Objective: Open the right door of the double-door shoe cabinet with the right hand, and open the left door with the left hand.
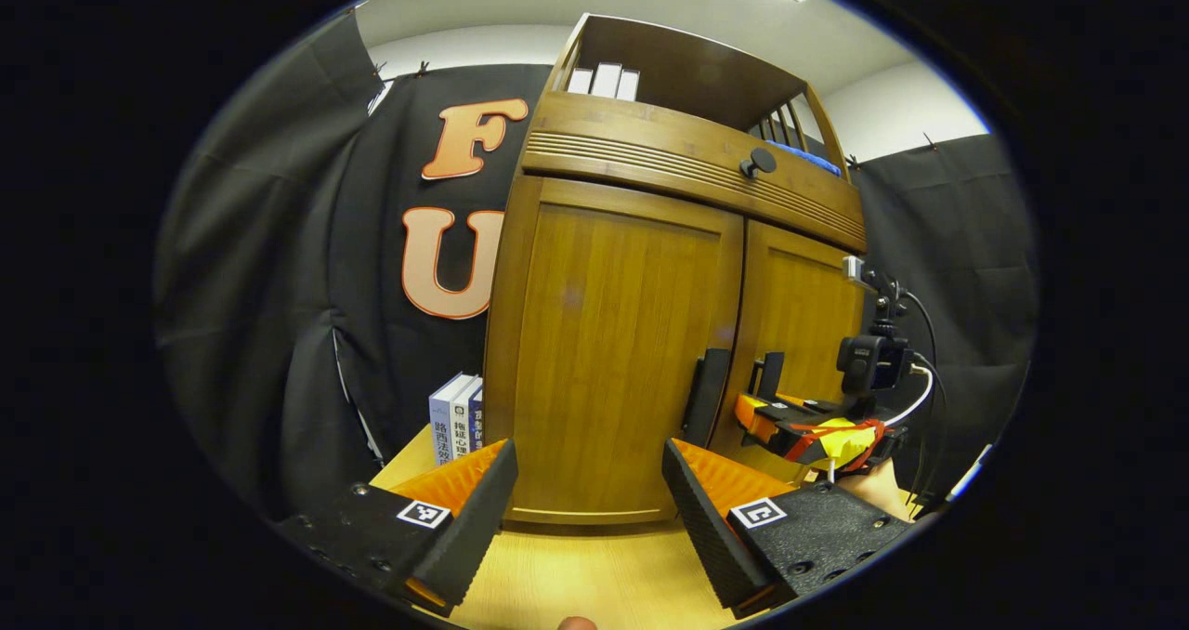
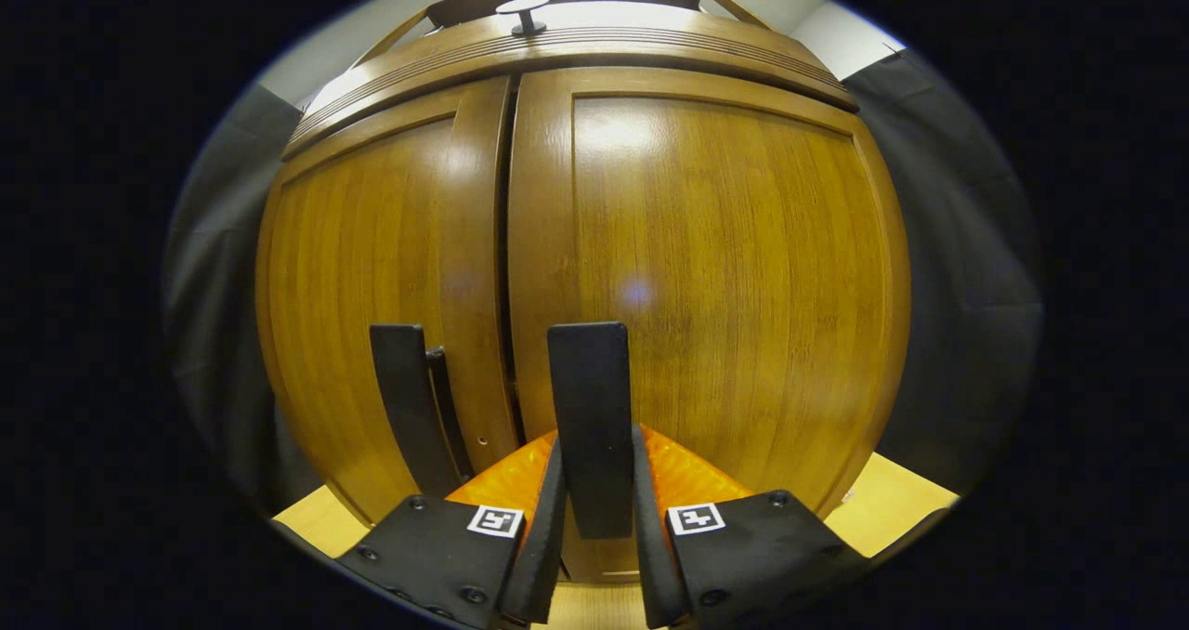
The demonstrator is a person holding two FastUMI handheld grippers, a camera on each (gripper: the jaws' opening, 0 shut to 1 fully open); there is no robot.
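Note:
A brown wooden shoe cabinet [image 1: 613, 333] stands on a light wooden table with both doors closed. In the right gripper view my right gripper [image 2: 594, 481] is shut on the right door's dark upright handle [image 2: 587, 398], both fingers pressing its sides. The left door's handle [image 2: 409, 407] stands free beside it. In the left gripper view my left gripper [image 1: 585, 509] is open, a short way in front of the left door [image 1: 608, 351]. The left door's handle [image 1: 706, 396] lies to its right, and the right gripper [image 1: 790, 416] is at the right door's handle [image 1: 769, 374].
Several books [image 1: 457, 416] stand on the table [image 1: 576, 574] left of the cabinet. A round knob [image 1: 760, 161] sits on the cabinet's upper band, with white boxes [image 1: 604, 80] on the open top shelf. Black cloth hangs behind and to both sides.

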